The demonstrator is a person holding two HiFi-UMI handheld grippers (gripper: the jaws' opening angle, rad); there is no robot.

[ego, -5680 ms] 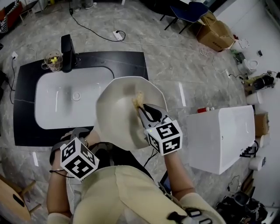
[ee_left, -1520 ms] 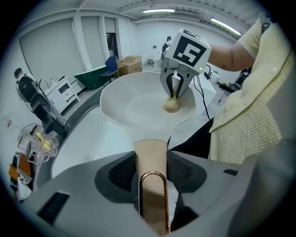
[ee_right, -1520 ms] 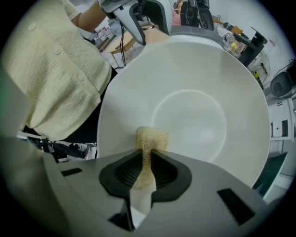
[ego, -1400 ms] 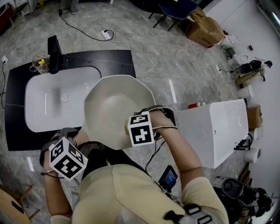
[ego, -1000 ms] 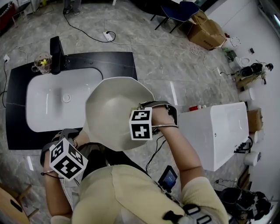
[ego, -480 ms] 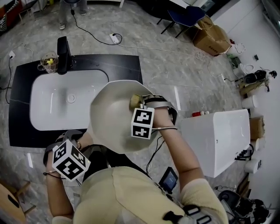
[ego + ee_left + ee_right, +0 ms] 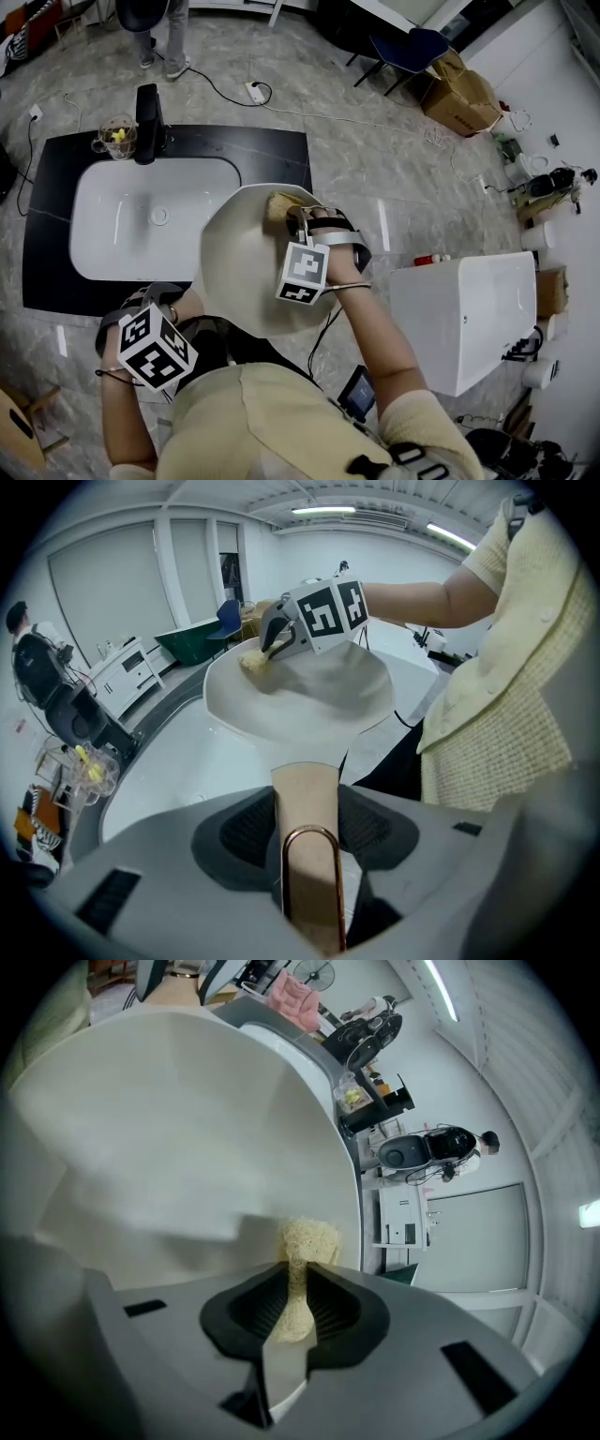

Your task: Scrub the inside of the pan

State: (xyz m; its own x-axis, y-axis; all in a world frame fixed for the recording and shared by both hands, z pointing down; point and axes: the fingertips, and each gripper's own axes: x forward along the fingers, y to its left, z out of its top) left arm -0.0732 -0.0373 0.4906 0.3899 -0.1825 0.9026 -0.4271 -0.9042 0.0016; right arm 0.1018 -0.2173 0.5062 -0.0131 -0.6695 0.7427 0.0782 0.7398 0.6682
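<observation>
Currently right gripper point(image 7: 296, 1285) is clamped on a scrub pad point(image 7: 309, 1238) inside the pan point(image 7: 234, 255), left gripper point(image 7: 307, 816) on its handle point(image 7: 306, 785)

A pan point(image 7: 239, 272) is held tilted over the near right corner of the table point(image 7: 272, 155), beside the sink point(image 7: 112, 234) set in it. A tap point(image 7: 147, 111) and a glass point(image 7: 116, 136) stand behind the sink. The left hand-held gripper point(image 7: 307, 841) clamps the handle point(image 7: 305, 794) at the pan's near side. The right hand-held gripper point(image 7: 295, 1302) pinches a scrubber point(image 7: 307, 1239) against the far inner wall. A cabinet point(image 7: 469, 305) stands to the right.

Probably a lab or workshop: freestanding sink point(image 7: 112, 239), floor power strip point(image 7: 255, 91), cardboard box point(image 7: 461, 89).
</observation>
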